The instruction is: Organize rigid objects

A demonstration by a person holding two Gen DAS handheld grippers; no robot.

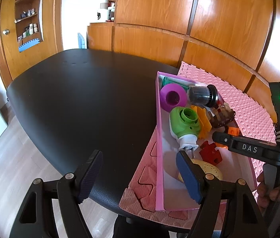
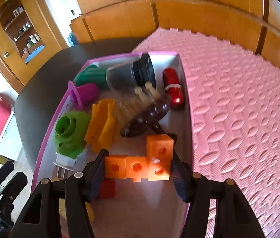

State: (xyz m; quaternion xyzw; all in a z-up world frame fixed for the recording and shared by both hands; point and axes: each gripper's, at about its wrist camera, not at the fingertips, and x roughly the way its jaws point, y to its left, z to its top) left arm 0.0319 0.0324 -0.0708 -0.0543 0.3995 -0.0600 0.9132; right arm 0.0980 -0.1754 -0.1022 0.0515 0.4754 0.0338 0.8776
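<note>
My right gripper (image 2: 138, 170) is shut on an orange L-shaped block piece (image 2: 137, 167) and holds it over the pink box (image 2: 43, 144). The box holds a green plug-in device (image 2: 70, 136), a purple cup (image 2: 84, 94), a yellow ridged piece (image 2: 102, 125), a brown brush (image 2: 146, 119), a dark jar (image 2: 130, 75), a red cylinder (image 2: 173, 88) and a red puzzle piece (image 1: 209, 151). My left gripper (image 1: 140, 174) is open and empty, over the box's near left wall (image 1: 158, 138). The right gripper also shows in the left wrist view (image 1: 247, 148).
The box sits on a pink foam mat (image 2: 239, 109) laid over a black table (image 1: 80, 99). Wooden cabinets (image 1: 219, 19) stand behind the table. A shelf unit (image 1: 28, 15) is at the far left.
</note>
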